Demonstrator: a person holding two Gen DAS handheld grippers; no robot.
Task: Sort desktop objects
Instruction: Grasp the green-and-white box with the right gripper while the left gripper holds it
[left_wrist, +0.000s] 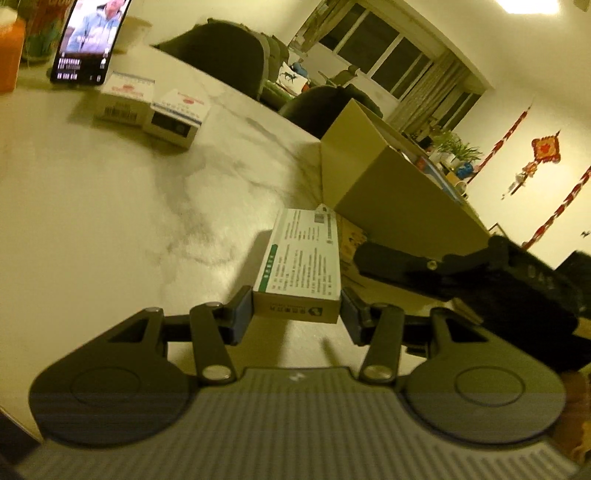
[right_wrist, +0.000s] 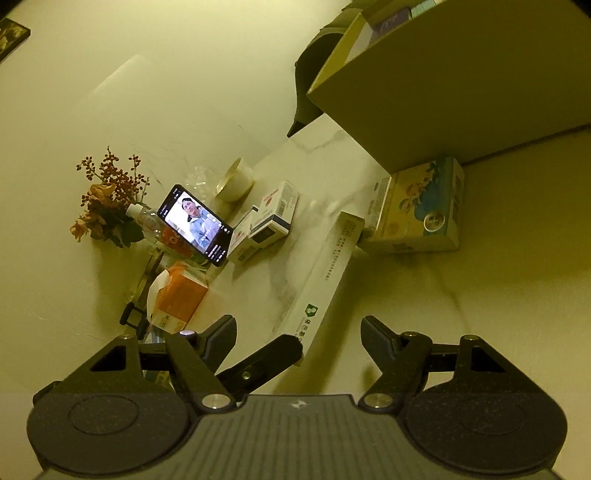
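My left gripper (left_wrist: 296, 314) is shut on the near end of a long white box with a green stripe (left_wrist: 304, 258) and holds it above the marble table (left_wrist: 110, 221). The far end of the box points at a brown cardboard carton (left_wrist: 373, 177). The same long box (right_wrist: 325, 273) shows in the right wrist view, with one left finger (right_wrist: 266, 363) on its near end. My right gripper (right_wrist: 299, 334) is open and empty beside it. The carton (right_wrist: 461, 85) fills the upper right.
Two small white medicine boxes (left_wrist: 147, 107) and a lit phone (left_wrist: 90, 38) stand at the far left of the table. A colourful box (right_wrist: 417, 210) lies under the carton's edge. An orange box (right_wrist: 181, 295), a bottle, flowers (right_wrist: 107, 199) and a white cup (right_wrist: 236, 179) crowd the left.
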